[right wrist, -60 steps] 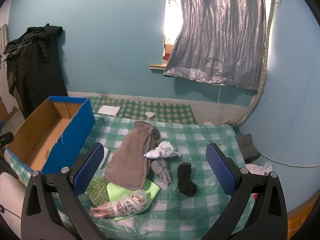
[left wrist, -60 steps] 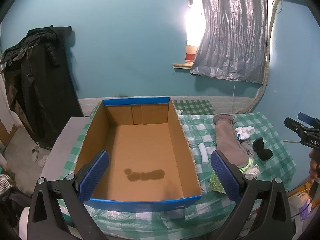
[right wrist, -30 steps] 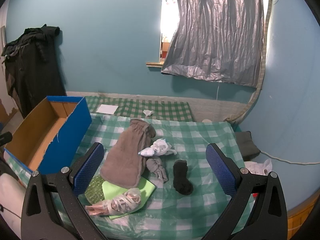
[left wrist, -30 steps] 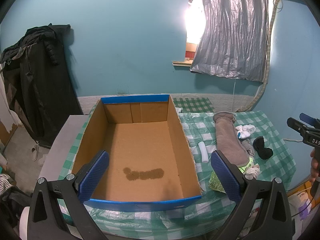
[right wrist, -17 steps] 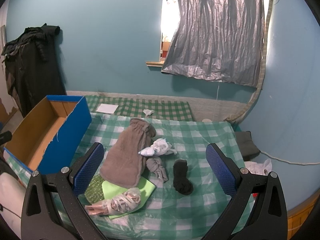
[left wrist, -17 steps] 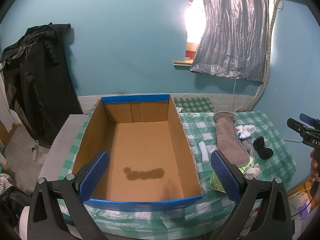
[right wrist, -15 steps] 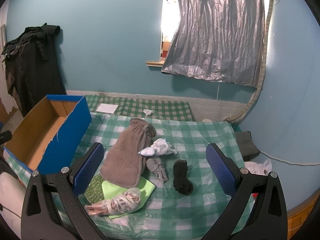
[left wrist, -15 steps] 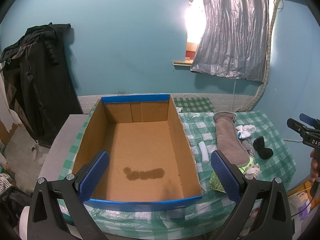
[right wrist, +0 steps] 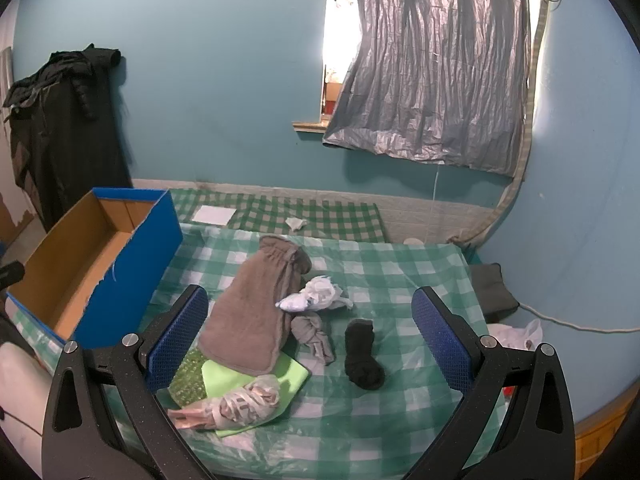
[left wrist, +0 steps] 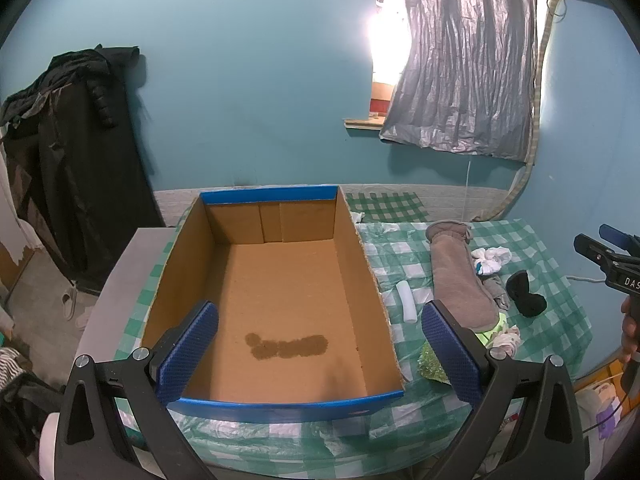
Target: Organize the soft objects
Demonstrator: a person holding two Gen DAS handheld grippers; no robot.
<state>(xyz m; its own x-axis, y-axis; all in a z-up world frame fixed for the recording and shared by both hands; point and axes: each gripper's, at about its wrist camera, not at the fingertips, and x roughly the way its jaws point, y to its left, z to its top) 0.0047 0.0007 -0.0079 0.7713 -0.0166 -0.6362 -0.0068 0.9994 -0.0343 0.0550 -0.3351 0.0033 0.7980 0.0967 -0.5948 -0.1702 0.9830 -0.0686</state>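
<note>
An open cardboard box with blue rims sits on the checked table; it also shows at left in the right wrist view. My left gripper is open and empty over its near end. Soft items lie in a pile: a grey-brown cloth bag, a white cloth, a grey sock, a black sock, a light green cloth, a sparkly green cloth and a pink-grey bundle. My right gripper is open and empty above the pile.
A white roll lies between box and pile. A black coat hangs on the left wall. A grey curtain covers the window. A dark cushion and a cable lie past the table's right edge.
The right wrist view shifted slightly between 2 s and 1 s ago, the pile sliding a little left. Nothing has moved since. Both grippers stay open.
</note>
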